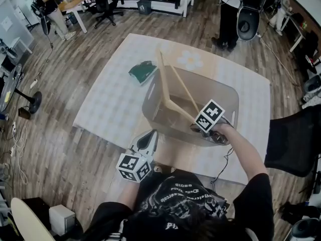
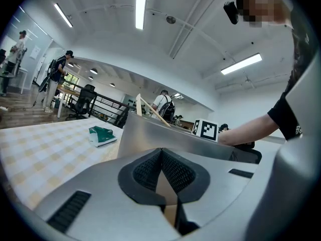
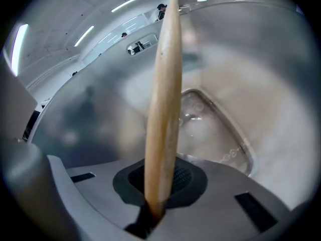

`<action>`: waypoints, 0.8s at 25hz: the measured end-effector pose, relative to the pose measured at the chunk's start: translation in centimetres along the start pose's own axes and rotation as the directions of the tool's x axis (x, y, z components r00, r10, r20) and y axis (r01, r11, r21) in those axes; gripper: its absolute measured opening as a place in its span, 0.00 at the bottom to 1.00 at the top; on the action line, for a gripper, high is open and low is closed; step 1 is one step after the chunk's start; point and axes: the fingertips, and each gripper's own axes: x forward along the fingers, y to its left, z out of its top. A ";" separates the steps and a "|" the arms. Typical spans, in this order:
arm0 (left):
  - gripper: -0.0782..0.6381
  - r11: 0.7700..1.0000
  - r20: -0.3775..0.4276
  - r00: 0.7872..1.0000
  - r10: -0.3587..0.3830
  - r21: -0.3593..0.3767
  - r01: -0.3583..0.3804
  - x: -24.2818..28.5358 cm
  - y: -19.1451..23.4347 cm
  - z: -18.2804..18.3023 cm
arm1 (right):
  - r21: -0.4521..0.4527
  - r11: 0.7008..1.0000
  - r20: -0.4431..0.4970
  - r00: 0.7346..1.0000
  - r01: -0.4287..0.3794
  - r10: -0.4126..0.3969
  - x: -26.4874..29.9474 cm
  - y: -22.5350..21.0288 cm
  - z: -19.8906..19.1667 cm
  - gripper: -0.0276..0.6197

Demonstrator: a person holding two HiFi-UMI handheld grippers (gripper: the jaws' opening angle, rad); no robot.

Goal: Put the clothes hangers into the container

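1. A person kneels at the edge of a pale checked mat (image 1: 108, 102) spread on a wood-plank floor (image 1: 60, 84), a two-jaw gripper in each hand.
2. On the mat stands a translucent grey container (image 1: 150, 102). A wooden clothes hanger (image 1: 175, 92) sits partly inside it, its pale arms rising above the rim in a narrow V. From above I cannot tell for sure whether this is one hanger or two.
3. The right gripper (image 1: 198, 128) reaches down into the container's near side, jaws clamped on the hanger's lower end. In the right gripper view the wood (image 3: 163, 109) runs straight up from between the dark pads (image 3: 185, 177).
4. The left gripper (image 1: 146, 142) is held low, just outside the container's near wall. Its jaws appear closed together with nothing between them.
5. Handling, as I judge it:
   - The hanger looks stiff, light and smooth-finished.
   - Held near one end, it may pivot or slide in the pads.
   - A flat arm gives a better hold than the hook.
   - It seems unlikely to be harmed if let go low inside.
6. A folded green item (image 1: 143, 70) lies on the mat beside the container's far corner.
7. Around the mat is an open office with desks, black chairs (image 1: 108, 4) and a person (image 1: 228, 14) standing well away.
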 end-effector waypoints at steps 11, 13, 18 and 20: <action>0.14 1.000 -0.002 1.000 -0.011 -0.005 0.011 0.5 0.0 -0.3 | 0.079 0.997 -0.025 1.000 0.009 -0.007 2.1 -1.4 -1.0 0.09; 0.14 1.000 -0.002 1.000 -0.009 -0.010 0.009 0.6 -0.1 -0.4 | 0.084 0.996 -0.030 1.000 0.012 -0.010 2.4 -1.6 -1.2 0.09; 0.14 1.000 0.003 1.000 -0.007 -0.024 0.007 0.9 0.1 0.2 | 0.079 0.997 -0.060 0.998 0.013 -0.008 2.6 -1.5 -1.2 0.10; 0.14 1.000 0.005 1.000 -0.006 -0.030 0.006 1.1 0.4 0.5 | 0.072 0.997 -0.075 0.997 -0.002 0.008 2.8 -1.5 -1.1 0.12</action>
